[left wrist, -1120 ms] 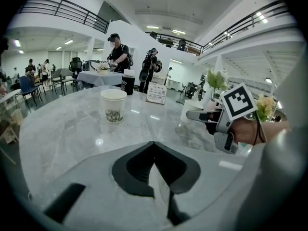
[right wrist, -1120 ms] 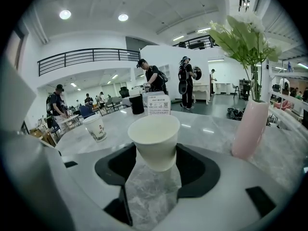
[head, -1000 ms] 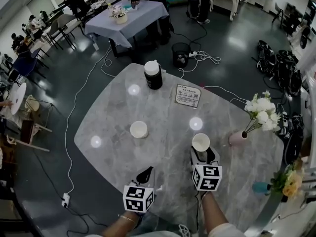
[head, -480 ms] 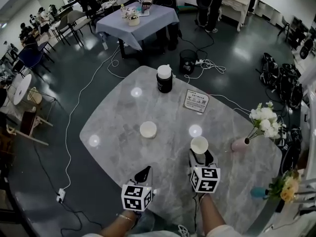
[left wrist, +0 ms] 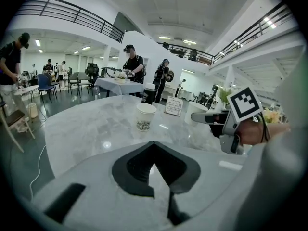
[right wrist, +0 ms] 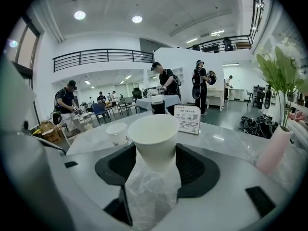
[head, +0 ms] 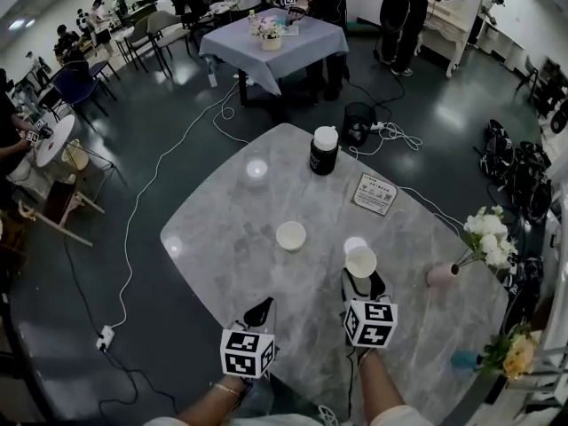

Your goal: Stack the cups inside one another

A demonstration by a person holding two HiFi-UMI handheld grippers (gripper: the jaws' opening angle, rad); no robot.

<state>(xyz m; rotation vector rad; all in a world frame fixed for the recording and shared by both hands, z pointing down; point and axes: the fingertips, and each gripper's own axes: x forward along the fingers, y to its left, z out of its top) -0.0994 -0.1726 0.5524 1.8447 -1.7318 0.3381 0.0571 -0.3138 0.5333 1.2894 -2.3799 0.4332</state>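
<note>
One white paper cup stands upright near the middle of the grey marble table; it also shows in the left gripper view and the right gripper view. My right gripper is shut on a second white paper cup, held upright, mouth up, to the right of the standing cup and apart from it. In the right gripper view, that held cup fills the space between the jaws. My left gripper hovers at the table's near side, shut and empty.
A black canister with a white lid stands at the table's far edge, a printed sign card to its right. A pink vase of white flowers stands right of the held cup. People and other tables are further back.
The right gripper has carried its cup leftward across the table, closer to the standing cup. The head view has shifted. The left gripper stays where it was.
</note>
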